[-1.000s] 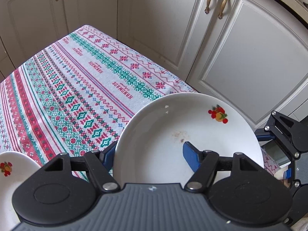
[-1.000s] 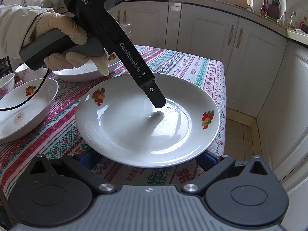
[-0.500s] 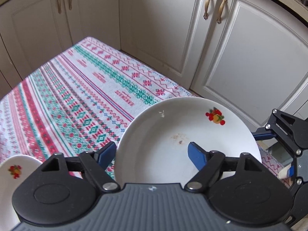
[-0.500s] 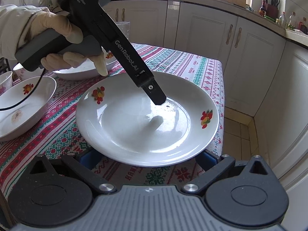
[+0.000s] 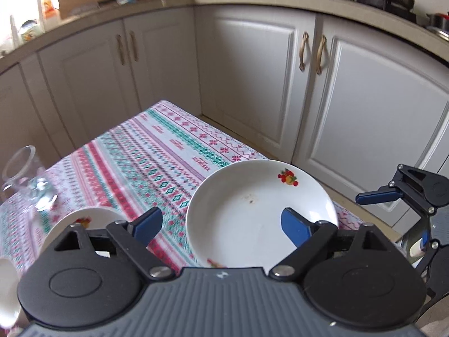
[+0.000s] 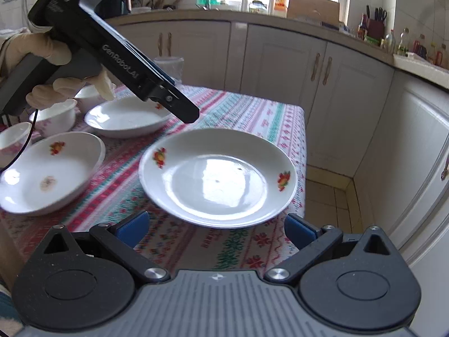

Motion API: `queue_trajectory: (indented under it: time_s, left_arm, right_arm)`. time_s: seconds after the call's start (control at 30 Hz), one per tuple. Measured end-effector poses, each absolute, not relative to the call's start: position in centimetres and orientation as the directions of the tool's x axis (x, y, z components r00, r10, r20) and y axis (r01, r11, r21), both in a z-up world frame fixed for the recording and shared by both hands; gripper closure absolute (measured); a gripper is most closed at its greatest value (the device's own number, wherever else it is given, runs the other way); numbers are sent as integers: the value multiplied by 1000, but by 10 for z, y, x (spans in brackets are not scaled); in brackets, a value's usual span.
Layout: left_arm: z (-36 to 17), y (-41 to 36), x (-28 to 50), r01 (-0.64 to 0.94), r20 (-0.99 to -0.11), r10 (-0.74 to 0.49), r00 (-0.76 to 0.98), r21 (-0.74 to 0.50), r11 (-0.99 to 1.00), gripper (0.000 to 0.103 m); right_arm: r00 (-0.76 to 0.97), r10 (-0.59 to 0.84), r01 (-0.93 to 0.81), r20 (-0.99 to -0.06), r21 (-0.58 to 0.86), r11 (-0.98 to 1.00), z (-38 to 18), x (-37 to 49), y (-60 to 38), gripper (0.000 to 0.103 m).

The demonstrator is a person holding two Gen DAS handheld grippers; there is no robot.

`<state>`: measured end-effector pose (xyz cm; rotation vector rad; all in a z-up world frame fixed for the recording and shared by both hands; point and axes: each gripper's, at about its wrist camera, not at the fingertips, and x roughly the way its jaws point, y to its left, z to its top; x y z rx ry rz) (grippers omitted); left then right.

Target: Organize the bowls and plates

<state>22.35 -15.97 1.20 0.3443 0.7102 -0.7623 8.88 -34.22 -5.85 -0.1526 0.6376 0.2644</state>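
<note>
A white plate (image 6: 216, 177) with fruit prints lies flat on the patterned tablecloth near the table's right edge. It shows in the left wrist view too, the plate (image 5: 261, 213) bearing small brown specks. My left gripper (image 5: 221, 215) hovers above it with its jaws opening: one blue finger (image 5: 294, 229) is over the plate, the other is left of the rim, and neither pad presses. From the right wrist, the left gripper (image 6: 188, 115) hangs above the plate's far side in a gloved hand (image 6: 42, 56). My right gripper (image 6: 216, 220) is open, just short of the plate's near rim.
A shallow bowl (image 6: 50, 171), a deep plate (image 6: 129, 115) and small bowls (image 6: 56, 115) stand on the table's left part. A glass (image 5: 25, 179) stands at the far left. White cabinets (image 5: 364, 112) flank the table, with tiled floor (image 6: 328, 193) past its right edge.
The left jaws have widened, and that gripper has lifted and drawn back from the plate. The right gripper has pulled back and up, so the plate now lies ahead of its fingers.
</note>
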Motion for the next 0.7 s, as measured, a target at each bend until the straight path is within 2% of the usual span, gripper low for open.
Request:
queue_trajectory:
  time_s: [0.37,0.7]
  left_arm:
    - [9,-90,126,592,-626,-410,663,105,799,10]
    - [-38,-29,54,434,-640,-300,707,58,899,10]
  right_arm:
    - [793,259,-343,-552,-53,938,-44,57,-314,0]
    - [793,300,-385,-530,-53,922,-37,37,-287,0]
